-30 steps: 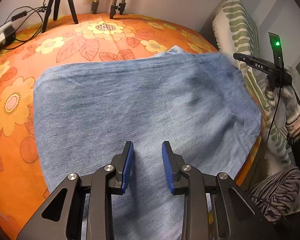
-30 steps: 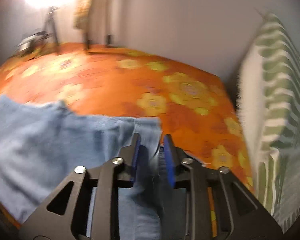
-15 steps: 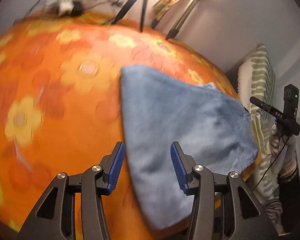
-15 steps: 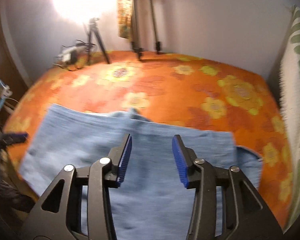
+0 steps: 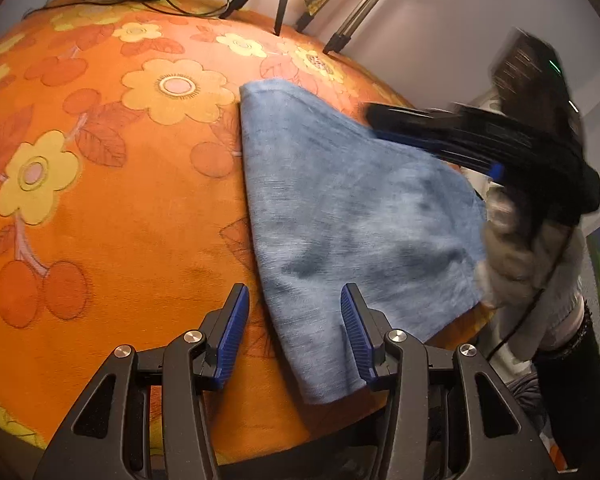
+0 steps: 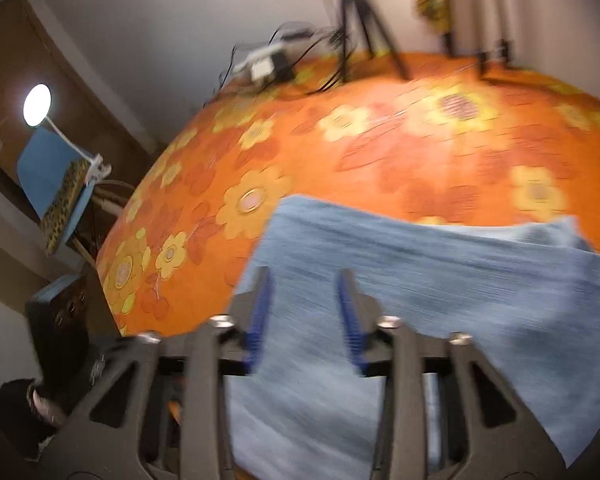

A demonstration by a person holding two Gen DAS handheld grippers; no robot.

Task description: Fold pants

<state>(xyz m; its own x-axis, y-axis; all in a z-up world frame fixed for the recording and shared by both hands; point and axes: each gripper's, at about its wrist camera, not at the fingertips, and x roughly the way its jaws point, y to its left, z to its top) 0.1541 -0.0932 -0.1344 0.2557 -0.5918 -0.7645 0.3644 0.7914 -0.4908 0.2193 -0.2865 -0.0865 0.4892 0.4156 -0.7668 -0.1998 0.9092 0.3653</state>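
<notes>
The folded blue pants (image 5: 352, 216) are seen lying on an orange flowered cover (image 5: 100, 200); whether a bed or a table lies beneath cannot be told, since the cover hides it. In the left wrist view the left tongs (image 5: 294, 330) are held spread, their blue pads apart, with the near edge of the pants lying below the gap and nothing pinched. The far right part of the pants is covered by the right tongs (image 5: 384, 124), which are smeared by motion blur, and by a gloved hand (image 5: 516, 252) whose outline is hard to make out.

In the right wrist view the right tongs (image 6: 304, 314) are blurred too; their jaws have just been closing, yet a gap is still shown between the pads, with the pants under them and nothing gripped. The pants' lower edge is cut off by the frame. Tripods (image 6: 364, 20) and a power strip (image 6: 266, 66) at the far side are only faintly resolved.
</notes>
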